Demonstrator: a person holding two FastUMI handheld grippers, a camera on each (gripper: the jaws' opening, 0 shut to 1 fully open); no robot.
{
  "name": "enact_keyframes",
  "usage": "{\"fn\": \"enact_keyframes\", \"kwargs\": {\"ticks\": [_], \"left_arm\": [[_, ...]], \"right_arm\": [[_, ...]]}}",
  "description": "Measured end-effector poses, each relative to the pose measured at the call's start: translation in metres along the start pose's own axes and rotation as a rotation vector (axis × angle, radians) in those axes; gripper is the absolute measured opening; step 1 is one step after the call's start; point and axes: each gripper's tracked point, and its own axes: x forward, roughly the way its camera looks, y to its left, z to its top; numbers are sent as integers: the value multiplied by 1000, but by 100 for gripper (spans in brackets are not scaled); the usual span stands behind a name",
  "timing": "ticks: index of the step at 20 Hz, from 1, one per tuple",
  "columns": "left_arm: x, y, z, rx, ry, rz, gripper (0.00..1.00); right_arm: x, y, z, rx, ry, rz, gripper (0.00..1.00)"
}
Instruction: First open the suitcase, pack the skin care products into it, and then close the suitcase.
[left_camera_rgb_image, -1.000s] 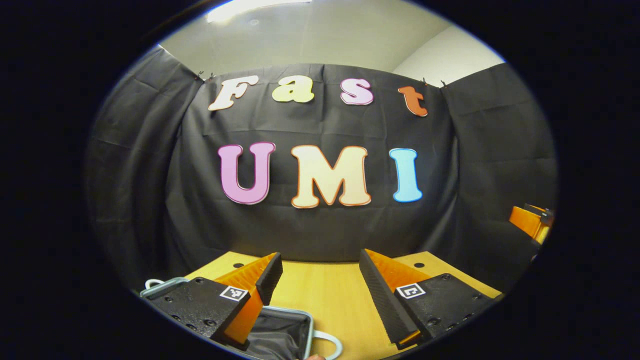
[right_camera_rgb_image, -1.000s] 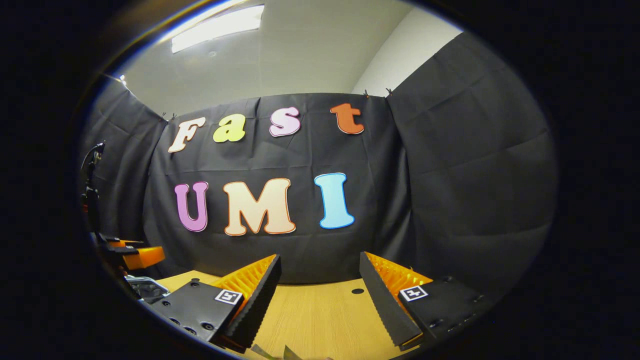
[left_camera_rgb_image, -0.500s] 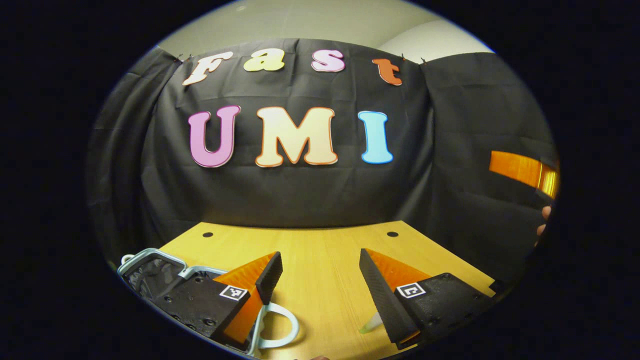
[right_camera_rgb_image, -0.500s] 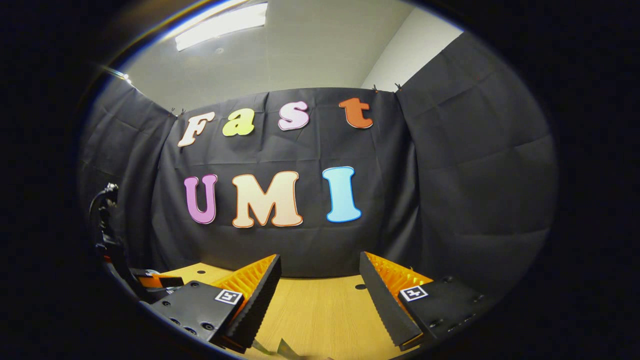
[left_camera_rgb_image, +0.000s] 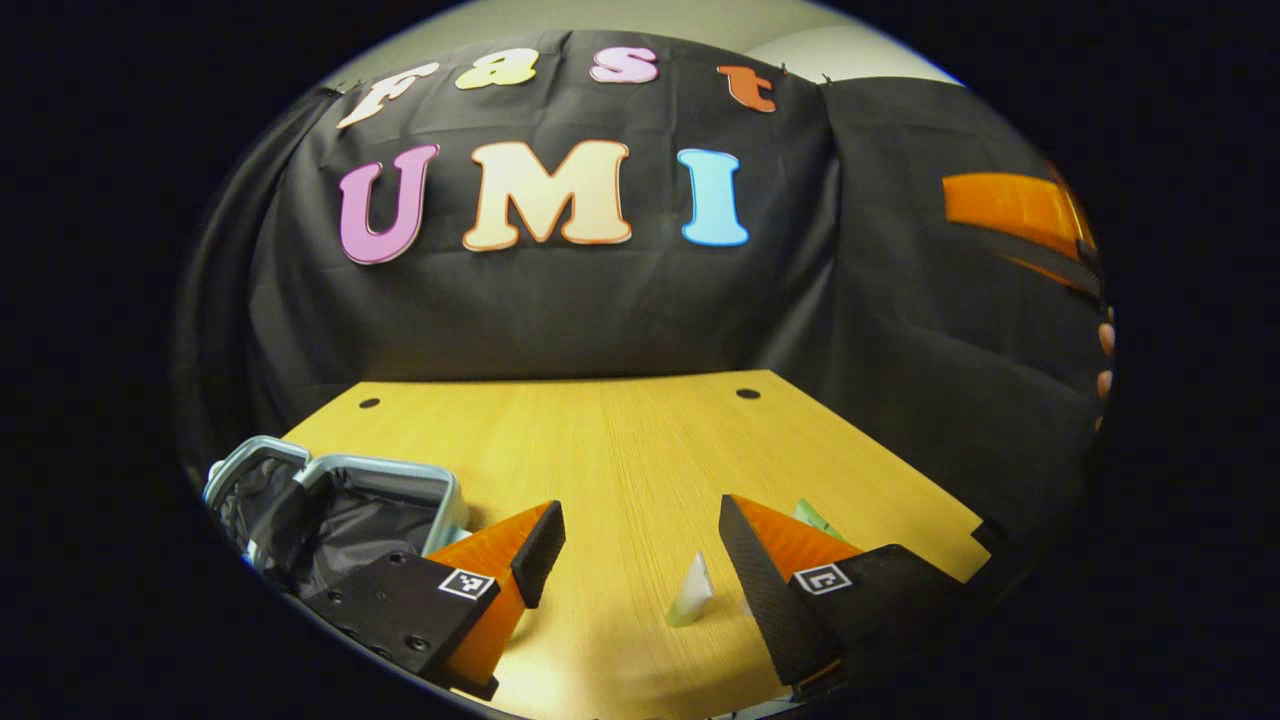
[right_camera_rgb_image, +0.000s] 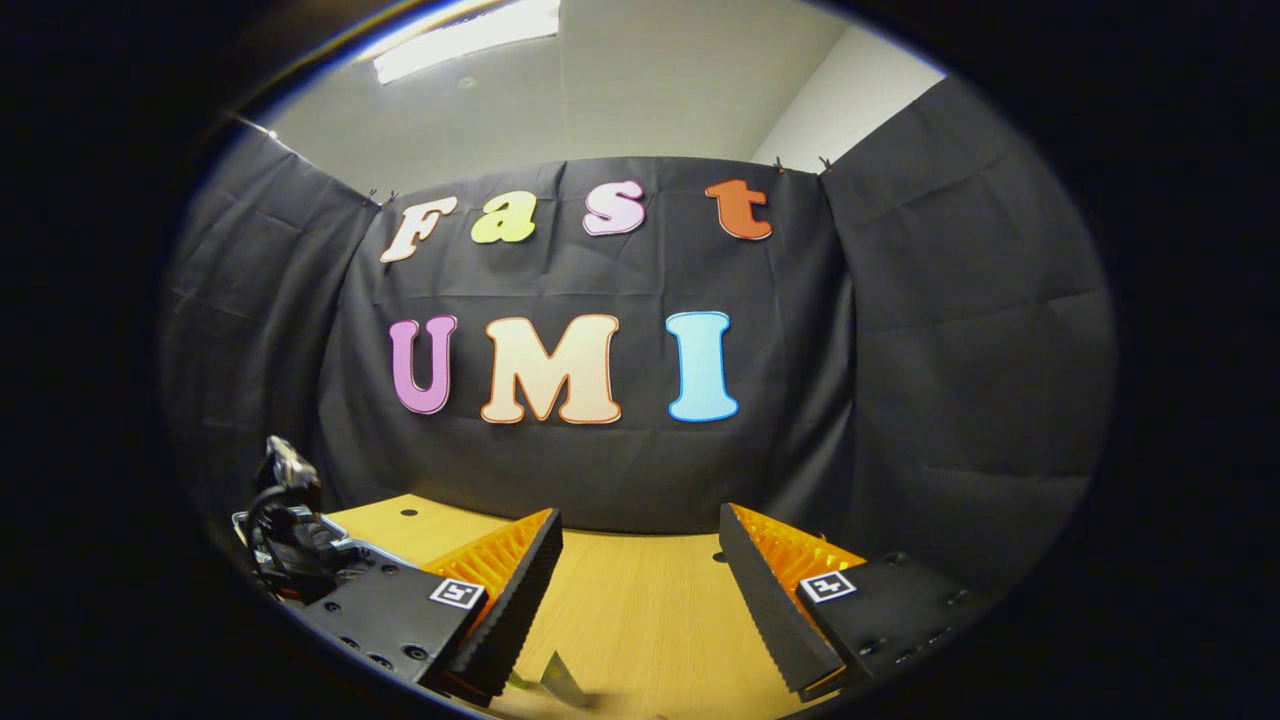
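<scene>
Above the table (left_camera_rgb_image: 620, 440), both grippers' jaws are spread, the suitcase (left_camera_rgb_image: 340, 510) lying open.

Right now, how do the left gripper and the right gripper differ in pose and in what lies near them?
The left gripper tilts down over the wooden table, with the open suitcase at its left finger; the right gripper points more level, toward the booth wall. A pale sachet lies between the left gripper's fingers; a folded packet lies just below the right gripper's fingers. Both stand open and hold nothing.
</scene>
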Motion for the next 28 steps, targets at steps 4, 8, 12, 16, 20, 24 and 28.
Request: {"fn": "enact_keyframes", "kwargs": {"ticks": [4,8,12,16,20,24,28], "left_arm": [[7,-15,-40,1,78,-28,93],[21,-20,-75,-10,156,-41,74],[30,-24,-93,-6,190,-65,53],[30,-21,-91,-46,191,-84,17],[23,-11,-82,-20,204,-87,13],[7,-6,-60,12,211,-101,13],[-15,6,-23,20,182,-100,13]], "right_arm": [[-2,-1,-14,-9,33,10,98],[-3,-2,-26,-16,61,15,98],[-6,0,-36,-31,87,25,98],[-9,7,-42,-29,88,42,98],[-10,20,-71,-13,135,61,99],[-10,42,-109,14,197,91,99],[-10,56,-150,24,246,99,99]]}}
